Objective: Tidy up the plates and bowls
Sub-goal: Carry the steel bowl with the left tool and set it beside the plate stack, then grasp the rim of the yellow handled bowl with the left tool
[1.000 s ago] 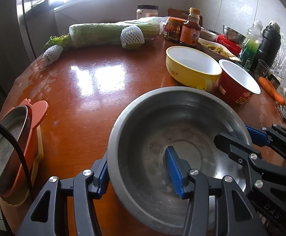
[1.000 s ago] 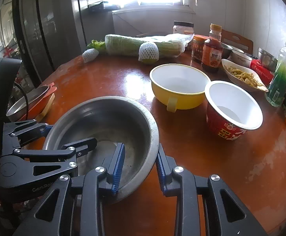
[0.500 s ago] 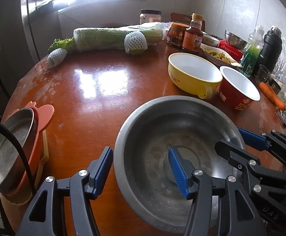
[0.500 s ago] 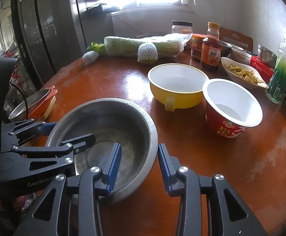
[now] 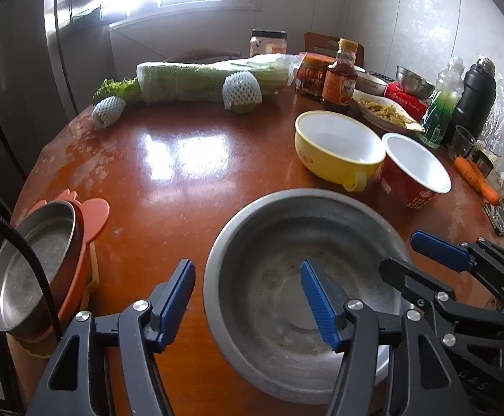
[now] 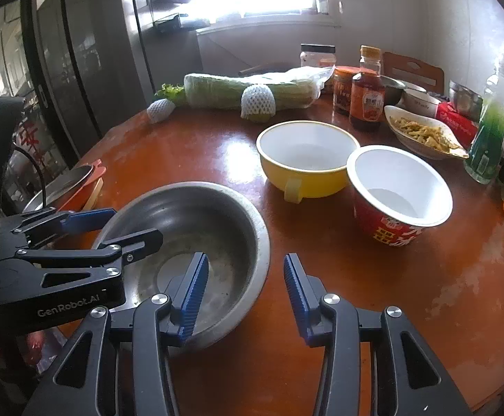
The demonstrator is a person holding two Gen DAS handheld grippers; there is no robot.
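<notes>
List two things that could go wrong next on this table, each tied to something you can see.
1. Each hand-held gripper, left and right, has just been opening with the steel bowl's rim between its fingers; pulling away carelessly could drag the bowl.
2. The red cup touches the yellow bowl; lifting one might tip the other.

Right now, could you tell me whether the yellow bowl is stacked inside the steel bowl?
No, the yellow bowl stands on the table beyond the steel bowl.
</notes>
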